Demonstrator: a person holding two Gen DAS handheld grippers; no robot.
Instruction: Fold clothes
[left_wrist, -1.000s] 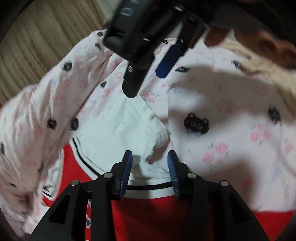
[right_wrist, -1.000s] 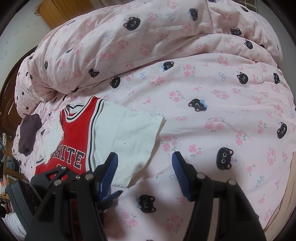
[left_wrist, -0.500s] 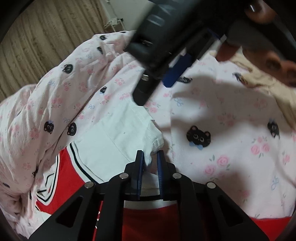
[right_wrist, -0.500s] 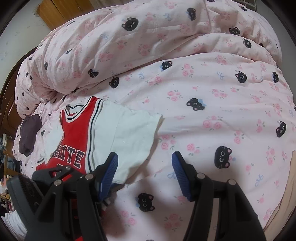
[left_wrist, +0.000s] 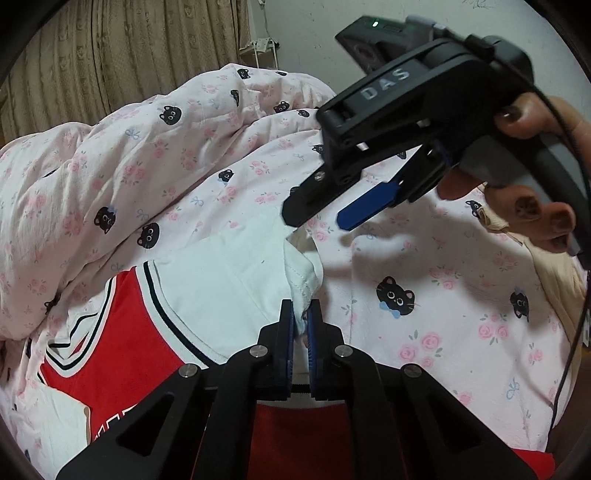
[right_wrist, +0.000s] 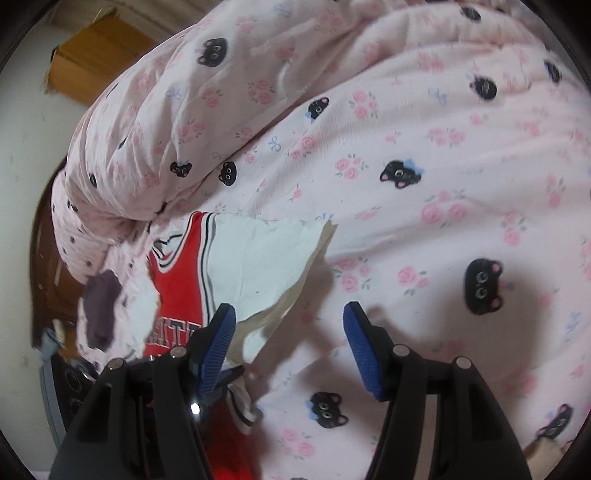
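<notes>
Pinching white sleeve (left_wrist: 236, 273), left gripper (left_wrist: 301, 325), right gripper (right_wrist: 288, 332) agape, pink cat-print duvet (left_wrist: 424, 302), beige curtain (left_wrist: 110, 62)

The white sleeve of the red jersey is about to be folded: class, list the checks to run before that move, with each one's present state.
1. Left gripper pinching the white sleeve hem: ok, cloth sits between its closed blue pads.
2. Right gripper free to help: ok, open, nothing between its pads.
3. Sleeve edge lifted off the pink blanket: ok, the corner is raised with a shadow beneath.
4. Red jersey body lying flat: cannot tell, partly hidden.
5. Landing area clear: not ok, a dark garment lies beside the jersey.
</notes>
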